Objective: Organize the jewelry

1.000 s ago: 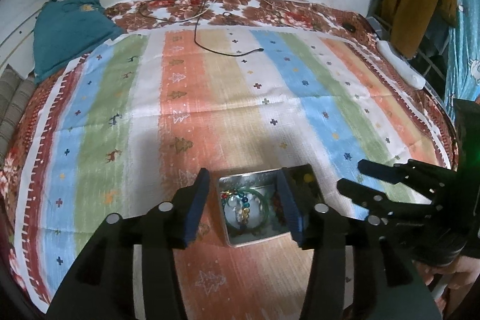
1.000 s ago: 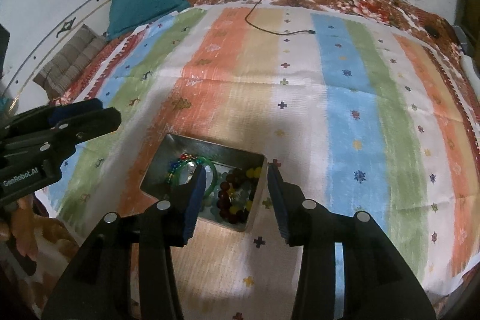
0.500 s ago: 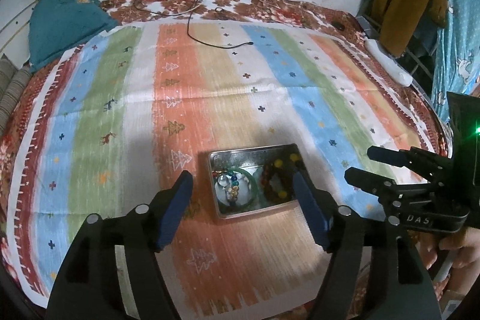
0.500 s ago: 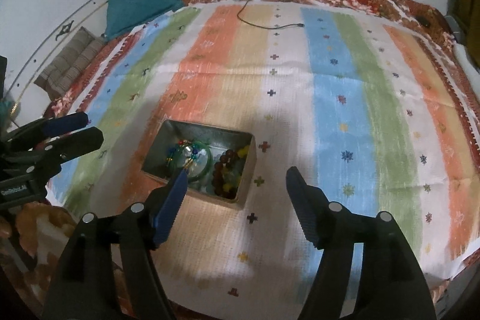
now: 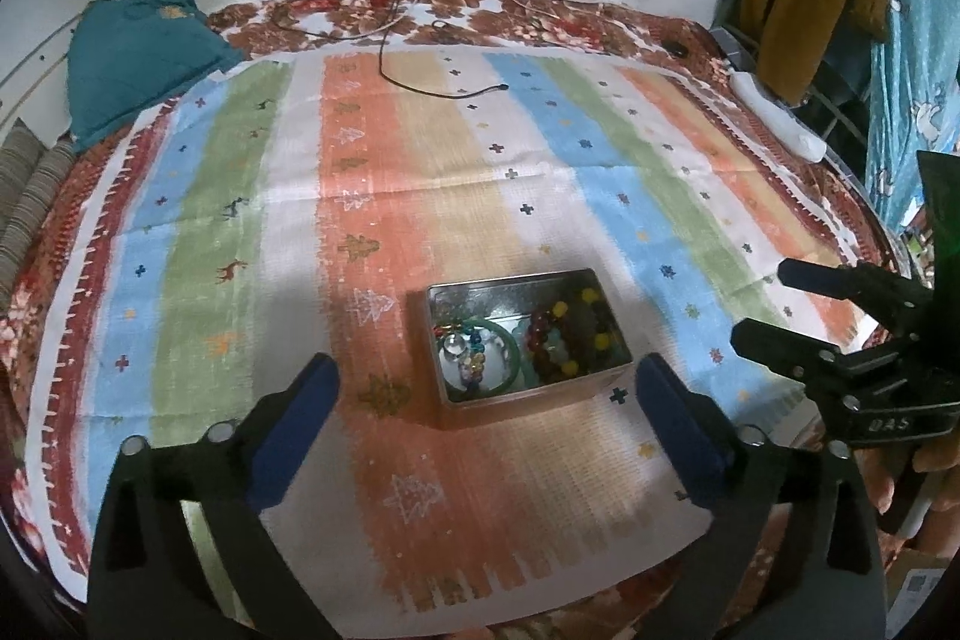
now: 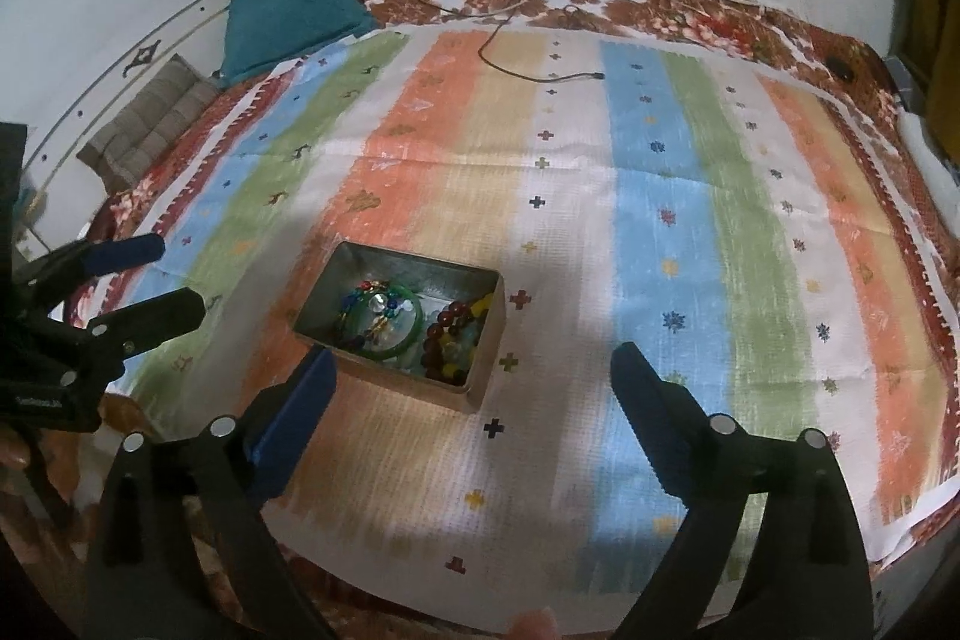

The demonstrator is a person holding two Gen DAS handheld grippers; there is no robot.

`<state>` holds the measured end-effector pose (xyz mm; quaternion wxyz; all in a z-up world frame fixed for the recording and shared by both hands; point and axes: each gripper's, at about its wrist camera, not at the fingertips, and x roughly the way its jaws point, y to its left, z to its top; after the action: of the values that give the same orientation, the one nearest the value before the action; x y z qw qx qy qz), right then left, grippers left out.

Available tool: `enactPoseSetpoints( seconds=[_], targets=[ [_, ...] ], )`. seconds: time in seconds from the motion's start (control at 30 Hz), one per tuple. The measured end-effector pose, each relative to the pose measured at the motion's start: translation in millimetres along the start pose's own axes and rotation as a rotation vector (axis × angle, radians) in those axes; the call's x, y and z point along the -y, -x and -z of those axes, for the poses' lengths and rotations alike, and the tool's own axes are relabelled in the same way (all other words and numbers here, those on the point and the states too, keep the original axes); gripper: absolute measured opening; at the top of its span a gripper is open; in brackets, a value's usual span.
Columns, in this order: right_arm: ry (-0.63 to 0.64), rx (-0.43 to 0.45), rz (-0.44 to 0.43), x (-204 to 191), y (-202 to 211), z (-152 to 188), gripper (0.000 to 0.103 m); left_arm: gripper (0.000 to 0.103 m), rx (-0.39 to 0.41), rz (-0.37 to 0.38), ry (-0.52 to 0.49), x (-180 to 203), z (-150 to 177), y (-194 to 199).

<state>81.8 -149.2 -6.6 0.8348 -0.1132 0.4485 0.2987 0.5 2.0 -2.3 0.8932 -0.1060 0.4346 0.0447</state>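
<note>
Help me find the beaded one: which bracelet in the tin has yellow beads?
The dark red beaded bracelet at the tin's right end; the green bangle is a plain ring.

My little box [image 5: 528,403] is shiny grey metal with smooth walls. In it lie glossy round beads [image 5: 561,340] and a smooth green ring [image 5: 513,349] that looks like glass or plastic; I cannot tell which. The box sits on a striped cloth [image 5: 414,196] that is woven, rough and matt. My left gripper [image 5: 489,400] and my right gripper [image 6: 474,394] are matt black plastic with soft-looking blue pads [image 5: 294,430] on the jaws and small shiny metal screws [image 6: 222,426].
</note>
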Motion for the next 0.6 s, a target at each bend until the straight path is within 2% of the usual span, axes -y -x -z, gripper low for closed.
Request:
enactPoseSetpoints(
  seconds=[0.3,0.6],
  targets=[
    [0.009,0.038,-0.021,0.7,10.9,8.4,0.098,0.097,0.028,-0.036,-0.041,8.4,6.4,6.2],
    [0.023,0.07,-0.021,-2.1,17.3,13.2,0.098,0.097,0.073,-0.035,-0.063,14.0,9.8,13.6]
  ],
)
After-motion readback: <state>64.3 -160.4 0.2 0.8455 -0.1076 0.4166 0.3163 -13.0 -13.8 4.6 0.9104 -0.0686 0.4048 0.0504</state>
